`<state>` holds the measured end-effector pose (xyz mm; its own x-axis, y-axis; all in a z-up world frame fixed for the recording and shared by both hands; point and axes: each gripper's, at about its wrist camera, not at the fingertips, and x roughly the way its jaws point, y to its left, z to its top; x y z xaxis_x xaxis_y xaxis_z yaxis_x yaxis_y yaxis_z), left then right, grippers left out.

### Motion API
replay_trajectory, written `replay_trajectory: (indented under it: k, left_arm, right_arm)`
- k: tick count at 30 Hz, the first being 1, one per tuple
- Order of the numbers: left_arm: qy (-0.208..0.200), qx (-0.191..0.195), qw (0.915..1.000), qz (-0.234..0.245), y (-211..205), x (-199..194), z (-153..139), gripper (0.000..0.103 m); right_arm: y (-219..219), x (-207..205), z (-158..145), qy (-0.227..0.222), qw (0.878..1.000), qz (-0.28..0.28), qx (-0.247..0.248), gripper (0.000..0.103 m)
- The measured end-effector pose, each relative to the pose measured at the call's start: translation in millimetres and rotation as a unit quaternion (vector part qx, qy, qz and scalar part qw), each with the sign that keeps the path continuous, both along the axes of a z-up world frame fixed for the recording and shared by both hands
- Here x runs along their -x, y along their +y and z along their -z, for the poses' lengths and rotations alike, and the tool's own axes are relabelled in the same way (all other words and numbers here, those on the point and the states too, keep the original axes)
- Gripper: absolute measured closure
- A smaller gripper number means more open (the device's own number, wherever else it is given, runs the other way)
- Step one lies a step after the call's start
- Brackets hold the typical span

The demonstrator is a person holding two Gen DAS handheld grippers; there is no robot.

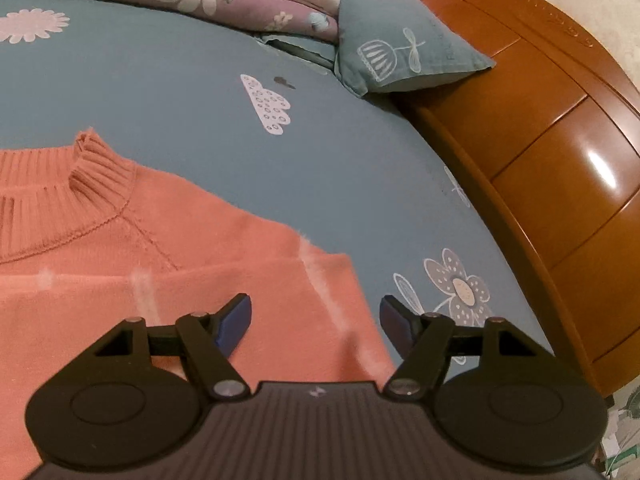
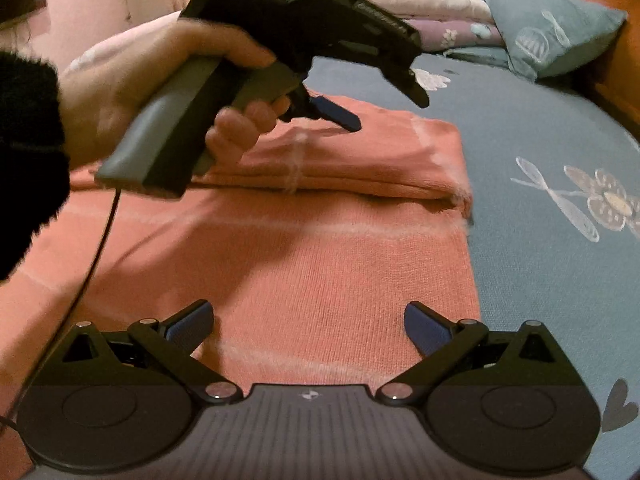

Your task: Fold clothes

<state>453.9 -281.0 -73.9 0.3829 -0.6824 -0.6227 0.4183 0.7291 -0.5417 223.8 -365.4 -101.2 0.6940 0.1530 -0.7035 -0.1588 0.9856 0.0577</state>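
Both grippers, left gripper and right gripper, agape (empty)

Two wrist cameras looking down over a bed.
Each is peering along its own fingers, close above the sweater; both are sharing its folded edge, the pillow and the sheet.

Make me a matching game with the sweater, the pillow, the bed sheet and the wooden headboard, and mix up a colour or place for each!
Things:
1. sweater
2. pillow
3. bed sheet
4. headboard

Clues:
A. shiny orange-brown wood along the bed's edge
B. salmon-orange knit with a ribbed collar, one part folded over
C. blue-grey, leaning at the head of the bed
D. blue-grey with white flower prints, lying under the sweater

Pairs: 1-B, 2-C, 3-D, 4-A
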Motion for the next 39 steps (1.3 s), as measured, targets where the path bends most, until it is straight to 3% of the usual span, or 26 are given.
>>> replay_trajectory:
  k: [5,9,13,18,26,32,36,39]
  left_arm:
    - [0.007,0.042,0.9971,0.062,-5.5,24.6,-14.9,0.031]
    - [0.026,0.019,0.9932,0.112,-24.4,43.5,-2.8,0.031]
    - [0.046,0.002,0.9932,0.107,-31.1,46.5,14.8,0.031]
    - [0.048,0.033,0.9918,0.114,-41.3,42.8,-3.9,0.03]
    - [0.037,-0.021,0.9896,0.138,-72.7,54.1,1.1,0.029]
    - [0.004,-0.034,0.9923,0.119,-43.7,66.0,-44.5,0.029]
    - [-0.04,-0.053,0.9943,0.084,8.9,93.3,-96.9,0.029]
    - [-0.072,-0.064,0.9942,0.049,55.4,121.9,-137.5,0.029]
  right_arm:
    - [2.3,-1.6,2.3,0.002,1.0,0.0,0.005,0.0]
    - [3.7,0.0,3.3,-0.001,1.0,0.001,0.008,0.0]
    - [2.8,-0.1,4.4,-0.002,1.0,0.0,0.009,0.0]
    - [2.0,-1.6,5.4,0.0,1.0,0.0,0.01,0.0]
    - [0.8,-3.2,8.4,0.001,1.0,0.001,0.012,0.0]
    - [2.0,-8.7,9.3,0.013,1.0,0.008,0.017,0.0]
    - [-1.9,-7.8,1.1,0.031,0.999,0.004,0.005,0.0]
    - [-11.2,9.7,-20.4,0.01,0.999,-0.002,-0.036,0.0]
